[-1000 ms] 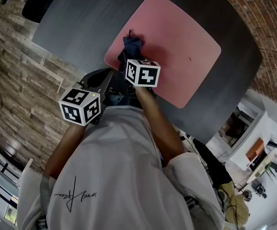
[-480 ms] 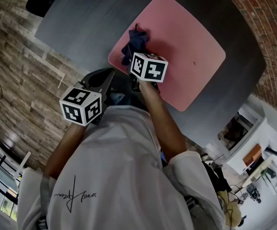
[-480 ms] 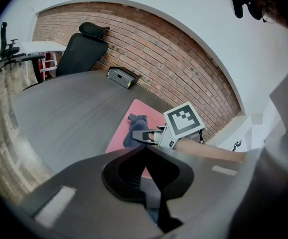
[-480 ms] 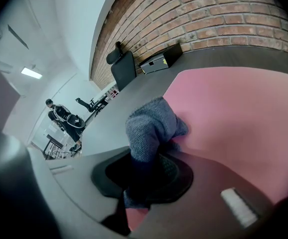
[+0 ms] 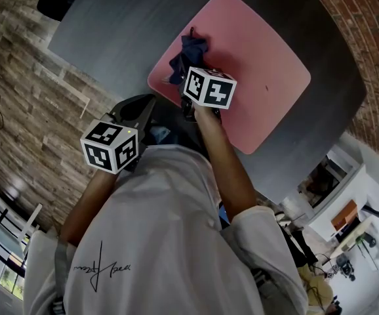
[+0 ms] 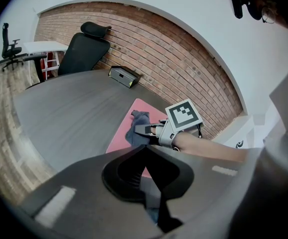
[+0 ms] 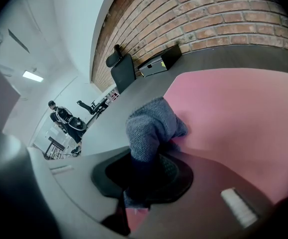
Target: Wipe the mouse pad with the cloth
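A pink mouse pad [image 5: 258, 54] lies on the dark round table [image 5: 117, 25]. A bunched blue cloth [image 5: 188, 50] rests on the pad's near-left part. My right gripper [image 5: 188, 76] is shut on the cloth and holds it down on the pad. In the right gripper view the cloth [image 7: 151, 123] bulges out between the jaws over the pad [image 7: 233, 113]. My left gripper [image 5: 149, 107] hovers at the table's near edge, left of the pad, shut on nothing. The left gripper view shows its tips [image 6: 145, 147] touching, with the right gripper [image 6: 144, 128] and cloth [image 6: 135, 128] beyond.
A black box [image 6: 123, 75] sits at the table's far side, near the brick wall. A black office chair [image 6: 86, 46] stands behind the table. The pad's far and right parts are bare pink. A person [image 7: 59, 116] is in the background room.
My right gripper has slid the cloth a little farther away and to the right across the pad. The left gripper has stayed in place.
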A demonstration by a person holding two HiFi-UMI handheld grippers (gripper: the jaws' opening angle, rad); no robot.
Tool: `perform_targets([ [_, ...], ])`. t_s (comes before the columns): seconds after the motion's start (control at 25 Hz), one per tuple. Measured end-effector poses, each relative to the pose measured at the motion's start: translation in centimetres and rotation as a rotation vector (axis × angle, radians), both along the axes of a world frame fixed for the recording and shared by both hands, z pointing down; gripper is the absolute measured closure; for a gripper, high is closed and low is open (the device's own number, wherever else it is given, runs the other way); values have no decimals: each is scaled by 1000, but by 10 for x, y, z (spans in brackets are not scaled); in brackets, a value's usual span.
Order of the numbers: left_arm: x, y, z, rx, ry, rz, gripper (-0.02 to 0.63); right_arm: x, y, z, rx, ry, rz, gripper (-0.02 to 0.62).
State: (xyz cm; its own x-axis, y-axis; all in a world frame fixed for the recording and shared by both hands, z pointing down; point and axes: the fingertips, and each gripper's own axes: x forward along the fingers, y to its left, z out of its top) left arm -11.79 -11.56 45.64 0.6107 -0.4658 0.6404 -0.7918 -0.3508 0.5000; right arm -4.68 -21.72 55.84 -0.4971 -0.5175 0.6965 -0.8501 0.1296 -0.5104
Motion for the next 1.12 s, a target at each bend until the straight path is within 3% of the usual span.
perform_targets([
  [1.12,21,4,1,-1,3,53,594,61,-5,-1,18,53,78,526],
])
